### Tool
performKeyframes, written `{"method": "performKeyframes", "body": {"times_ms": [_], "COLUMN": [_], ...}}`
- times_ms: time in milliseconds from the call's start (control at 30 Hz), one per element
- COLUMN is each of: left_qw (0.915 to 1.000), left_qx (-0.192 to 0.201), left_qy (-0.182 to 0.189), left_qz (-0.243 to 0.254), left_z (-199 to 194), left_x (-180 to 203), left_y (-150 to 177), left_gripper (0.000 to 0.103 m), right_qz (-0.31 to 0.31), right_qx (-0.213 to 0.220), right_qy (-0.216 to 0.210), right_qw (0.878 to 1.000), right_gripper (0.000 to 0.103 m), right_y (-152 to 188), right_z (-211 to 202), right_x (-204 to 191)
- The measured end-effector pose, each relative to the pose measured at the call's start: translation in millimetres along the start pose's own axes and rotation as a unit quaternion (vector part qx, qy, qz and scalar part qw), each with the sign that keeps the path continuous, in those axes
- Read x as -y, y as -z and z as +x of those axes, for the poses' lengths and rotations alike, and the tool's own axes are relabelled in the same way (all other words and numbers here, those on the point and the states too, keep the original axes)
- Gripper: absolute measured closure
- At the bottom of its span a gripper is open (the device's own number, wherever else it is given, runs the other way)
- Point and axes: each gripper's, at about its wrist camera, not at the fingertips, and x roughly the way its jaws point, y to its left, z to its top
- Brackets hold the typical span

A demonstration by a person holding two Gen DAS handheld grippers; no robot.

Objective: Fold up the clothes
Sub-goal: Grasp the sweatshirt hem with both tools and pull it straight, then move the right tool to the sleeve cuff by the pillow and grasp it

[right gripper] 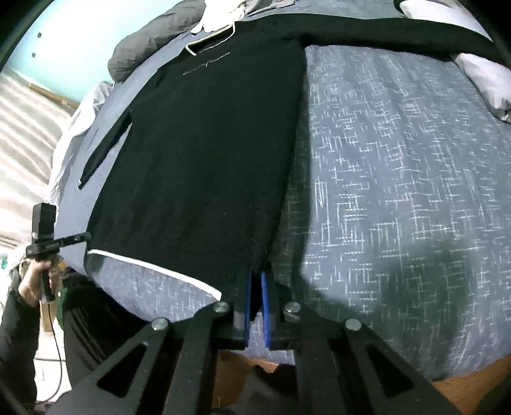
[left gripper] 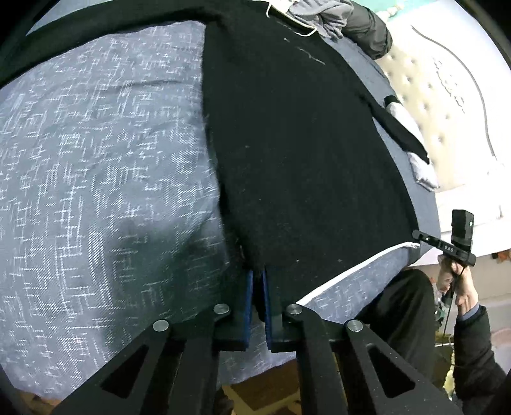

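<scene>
A black sweater [left gripper: 297,143] lies flat on a blue-grey patterned bedspread [left gripper: 95,159], its hem toward me. My left gripper [left gripper: 257,274] is shut on the sweater's bottom left hem corner. In the right wrist view my right gripper [right gripper: 255,277] is shut on the sweater's [right gripper: 204,150] bottom right hem corner. A white trim line [right gripper: 153,266] runs along the hem. One sleeve [right gripper: 105,147] lies out to the side; the other sleeve [right gripper: 399,32] stretches across the far end of the bed. Each gripper also shows at the edge of the other's view, the right one [left gripper: 447,247] and the left one [right gripper: 54,244].
A pile of grey and white clothes [left gripper: 322,16] sits beyond the collar, with a dark grey garment [left gripper: 370,28] beside it. A tufted cream headboard [left gripper: 447,105] stands past the bed's side. A white pillow [right gripper: 488,79] lies at the far right. The bed's wooden frame [right gripper: 463,386] shows below.
</scene>
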Motion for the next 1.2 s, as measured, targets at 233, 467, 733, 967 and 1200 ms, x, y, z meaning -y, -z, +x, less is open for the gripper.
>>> {"method": "performKeyframes", "body": {"times_ms": [233, 467, 733, 967, 1200], "left_qw": [0.9998, 0.9958, 0.9855, 0.9721, 0.9568], "left_qx": [-0.002, 0.077, 0.157, 0.215, 0.266], "left_qy": [-0.009, -0.039, -0.038, -0.058, -0.086], "left_qz": [-0.019, -0.032, -0.052, -0.072, -0.081], "left_z": [-2, -20, -16, -7, 8], "left_x": [-12, -15, -8, -10, -21], "left_y": [-2, -28, -78, -95, -100], "left_gripper": [0.095, 0.056, 0.056, 0.056, 0.056], "right_qz": [0.014, 0.039, 0.117, 0.205, 0.238], "right_qx": [-0.003, 0.112, 0.206, 0.256, 0.256], "right_qy": [-0.010, 0.037, 0.098, 0.155, 0.196], "right_qw": [1.000, 0.992, 0.967, 0.932, 0.916], "right_gripper": [0.095, 0.055, 0.051, 0.051, 0.048], "right_y": [-1, -40, -103, -153, -181], "right_z": [3, -60, -119, -155, -158], "right_x": [12, 56, 141, 222, 268]}}
